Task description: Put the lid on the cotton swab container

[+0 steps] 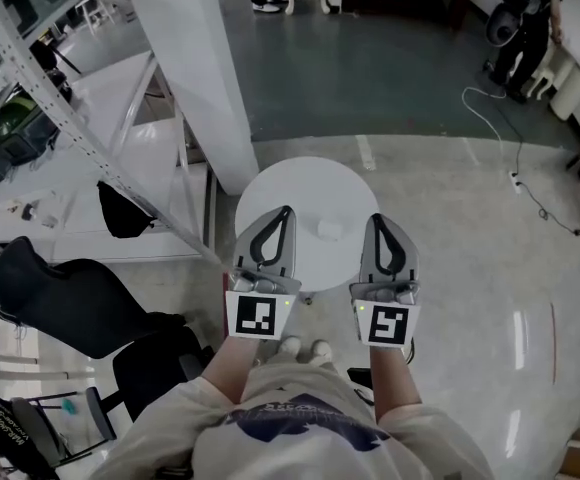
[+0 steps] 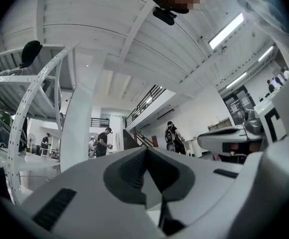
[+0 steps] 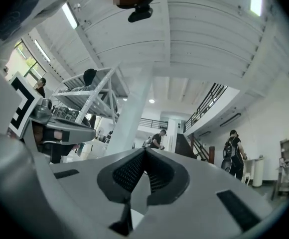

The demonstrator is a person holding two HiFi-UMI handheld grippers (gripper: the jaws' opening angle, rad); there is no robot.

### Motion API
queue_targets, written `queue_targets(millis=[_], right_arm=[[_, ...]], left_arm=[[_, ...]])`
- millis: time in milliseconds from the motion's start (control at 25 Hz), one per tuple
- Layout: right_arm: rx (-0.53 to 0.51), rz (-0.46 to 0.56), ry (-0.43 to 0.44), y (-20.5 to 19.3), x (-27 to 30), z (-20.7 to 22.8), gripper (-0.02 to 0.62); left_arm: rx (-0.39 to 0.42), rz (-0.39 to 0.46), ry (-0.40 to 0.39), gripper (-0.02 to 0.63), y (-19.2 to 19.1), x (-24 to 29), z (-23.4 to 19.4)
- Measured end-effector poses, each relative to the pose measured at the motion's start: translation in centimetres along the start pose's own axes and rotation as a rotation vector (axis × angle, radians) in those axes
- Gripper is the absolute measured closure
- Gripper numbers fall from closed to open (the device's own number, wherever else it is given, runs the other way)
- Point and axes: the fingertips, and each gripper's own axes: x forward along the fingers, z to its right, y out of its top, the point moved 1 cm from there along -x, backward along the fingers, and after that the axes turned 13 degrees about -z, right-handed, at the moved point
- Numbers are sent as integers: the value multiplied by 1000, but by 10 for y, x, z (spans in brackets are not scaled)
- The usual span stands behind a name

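Looking steeply down onto a round white table (image 1: 305,183) on a pale glossy floor. Lying on the tabletop, just off centre toward 4 o'clock: a small white container (image 1: 329,230), too small to tell whether lidded, touched by neither tool.

Held side by side over the table's near edge: left gripper (image 1: 288,210) at the table's 8 o'clock, right gripper (image 1: 375,218) at its 4 o'clock, with tips pointing toward 12 o'clock and the container between them, nearer the right one.

Left gripper (image 2: 146,149) clenched tight, ribbed pads pressed flat together, grasping nothing. Right gripper (image 3: 145,150) likewise clenched, dotted pads meeting along one seam, grasping nothing. Behind each pair of jaws in the gripper views, only ceiling, a mezzanine rail and distant standing people.

Rising from the table's 11 o'clock: a thick white pillar (image 1: 195,58). Beside it, toward 9 o'clock, a white perforated metal frame (image 1: 60,108). At the picture's 8 o'clock, a black chair (image 1: 75,303). Far off at 1 o'clock, a person in dark clothing (image 1: 525,18). Directly below the grippers, at 6 o'clock, the toes of two pale shoes (image 1: 305,349).
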Motion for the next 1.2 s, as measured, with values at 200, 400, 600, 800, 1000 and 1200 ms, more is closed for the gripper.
queue_targets(millis=[200,400,600,800,1000,1200], right_arm=[[0,25,-32,13,-4,-5,586],[-5,46,-68,24,-4,-1,588],[-8,85,-77,34,-4,-2,588],[-6,72,-91,33,-3,0,588],[-8,65,-94,30,-2,2,588],[-10,62,-88,31,0,2,588]], left_arm=[[-9,37,-24,607,12,0,-3],[-4,63,-42,607,20,3,-6],[-10,74,-48,607,22,7,-7],[-11,76,-53,607,23,10,-5],[-18,76,-51,607,22,14,-5],[-21,70,-48,607,21,16,-7]])
